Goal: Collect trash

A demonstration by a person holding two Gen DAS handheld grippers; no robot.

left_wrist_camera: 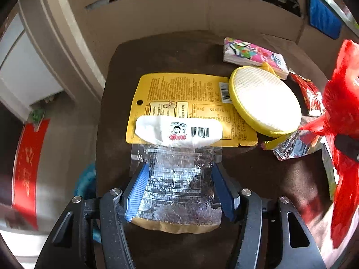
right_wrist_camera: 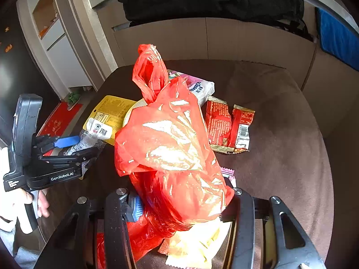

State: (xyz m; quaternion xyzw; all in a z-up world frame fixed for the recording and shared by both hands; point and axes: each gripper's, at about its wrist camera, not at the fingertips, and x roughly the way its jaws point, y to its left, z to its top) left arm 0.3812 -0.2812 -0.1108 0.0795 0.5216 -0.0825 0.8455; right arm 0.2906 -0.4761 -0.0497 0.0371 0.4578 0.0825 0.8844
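A brown cushioned surface (left_wrist_camera: 179, 51) is seen littered with wrappers. The left gripper (left_wrist_camera: 179, 168) is held over its near edge with the blue-padded jaws set wide, and a clear plastic wrapper (left_wrist_camera: 177, 179) with a white printed header is lodged between them; both pads appear to meet the wrapper's side edges, though whether they press on it cannot be told for certain. Beneath the wrapper's header a flat yellow packet (left_wrist_camera: 179, 94) is laid, printed side up. A round yellow-rimmed scrubbing pad (left_wrist_camera: 264, 100) is rested partly on the packet's right end, and a pink tissue pack (left_wrist_camera: 253, 56) is set just behind the pad. A crumpled silver foil wrapper (left_wrist_camera: 289, 148) is found just beside the pad's near edge. In the right wrist view a red plastic bag (right_wrist_camera: 170, 148) is gripped low down by the right gripper (right_wrist_camera: 184, 204), whose jaws are closed on the gathered film at a moderate width, so that the bag is stood upright with its handle loop raised. Pale yellow wrappers (right_wrist_camera: 197, 242) are seen under the bag, a red snack wrapper (right_wrist_camera: 228, 127) is laid on the cushion to its right, and a small pink wrapper (right_wrist_camera: 227, 171) is glimpsed at its edge. A person's hand (right_wrist_camera: 33, 201) is seen on the left gripper's handle.
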